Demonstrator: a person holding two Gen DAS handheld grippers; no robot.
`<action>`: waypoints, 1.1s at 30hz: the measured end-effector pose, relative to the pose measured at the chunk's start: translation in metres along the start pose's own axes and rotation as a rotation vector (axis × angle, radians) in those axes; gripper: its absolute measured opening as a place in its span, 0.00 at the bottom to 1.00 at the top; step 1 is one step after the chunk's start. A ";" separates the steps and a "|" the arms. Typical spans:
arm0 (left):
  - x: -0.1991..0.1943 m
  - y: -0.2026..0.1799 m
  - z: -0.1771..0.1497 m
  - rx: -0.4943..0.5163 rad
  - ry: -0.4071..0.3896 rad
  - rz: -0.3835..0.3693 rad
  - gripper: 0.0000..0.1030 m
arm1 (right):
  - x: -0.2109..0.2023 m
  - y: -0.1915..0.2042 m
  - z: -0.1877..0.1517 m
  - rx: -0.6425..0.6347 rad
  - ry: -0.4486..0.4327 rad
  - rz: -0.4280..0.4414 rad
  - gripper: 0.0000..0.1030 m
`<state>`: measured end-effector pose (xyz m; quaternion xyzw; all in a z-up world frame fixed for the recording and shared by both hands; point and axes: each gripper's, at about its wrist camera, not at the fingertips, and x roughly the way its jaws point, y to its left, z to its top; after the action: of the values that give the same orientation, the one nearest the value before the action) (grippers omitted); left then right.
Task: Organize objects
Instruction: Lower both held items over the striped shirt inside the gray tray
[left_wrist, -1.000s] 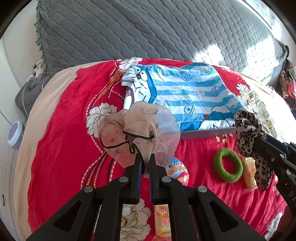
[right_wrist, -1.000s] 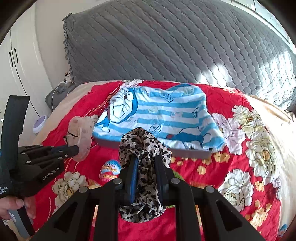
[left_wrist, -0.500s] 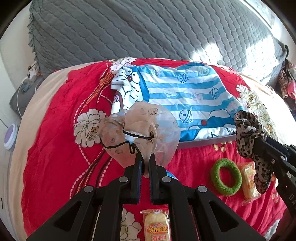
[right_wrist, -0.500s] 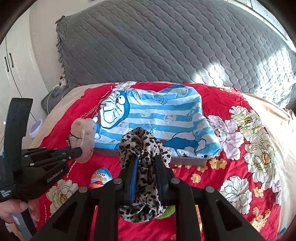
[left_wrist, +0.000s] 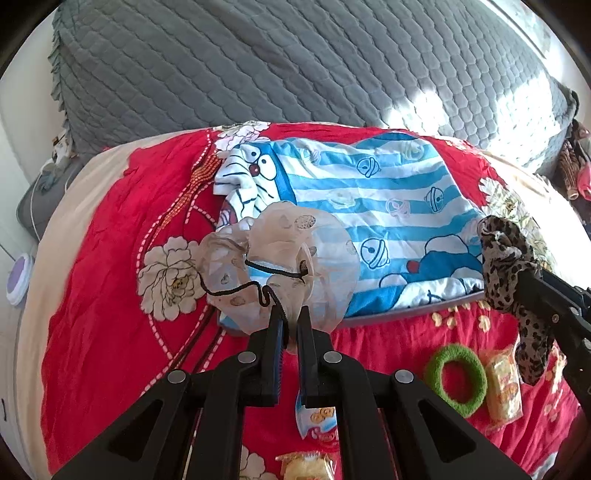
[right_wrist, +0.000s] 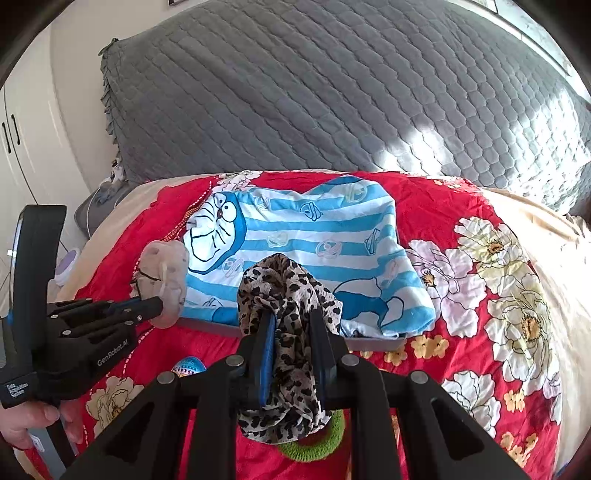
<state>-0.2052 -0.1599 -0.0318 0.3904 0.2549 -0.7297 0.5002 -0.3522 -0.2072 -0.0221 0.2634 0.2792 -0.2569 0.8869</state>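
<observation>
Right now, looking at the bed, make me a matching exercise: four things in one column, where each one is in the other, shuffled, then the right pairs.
Things:
1. leopard scrunchie
2. sheer beige scrunchie
3. green hair ring
4. striped cartoon pillow

Places:
A. lying loose on the red bedspread
B. clamped in the left tool
C. below the grey quilt
D. clamped in the right tool

Pairs: 1-D, 2-B, 3-A, 4-C

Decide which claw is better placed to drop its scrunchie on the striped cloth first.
Probably left: its sheer scrunchie already overlaps the striped cloth edge. The right claw holds the leopard scrunchie nearer the cloth's front border.
</observation>
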 end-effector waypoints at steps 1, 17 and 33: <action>0.001 -0.001 0.002 -0.001 -0.002 0.002 0.06 | 0.000 -0.001 0.002 0.001 -0.006 -0.001 0.18; 0.029 -0.009 0.027 -0.038 -0.014 0.011 0.06 | 0.023 -0.014 0.020 0.006 -0.003 -0.018 0.18; 0.050 -0.019 0.038 0.005 -0.033 0.044 0.06 | 0.054 -0.023 0.033 0.015 0.000 -0.053 0.18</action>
<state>-0.2444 -0.2086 -0.0524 0.3851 0.2362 -0.7255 0.5191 -0.3157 -0.2610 -0.0399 0.2626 0.2844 -0.2824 0.8778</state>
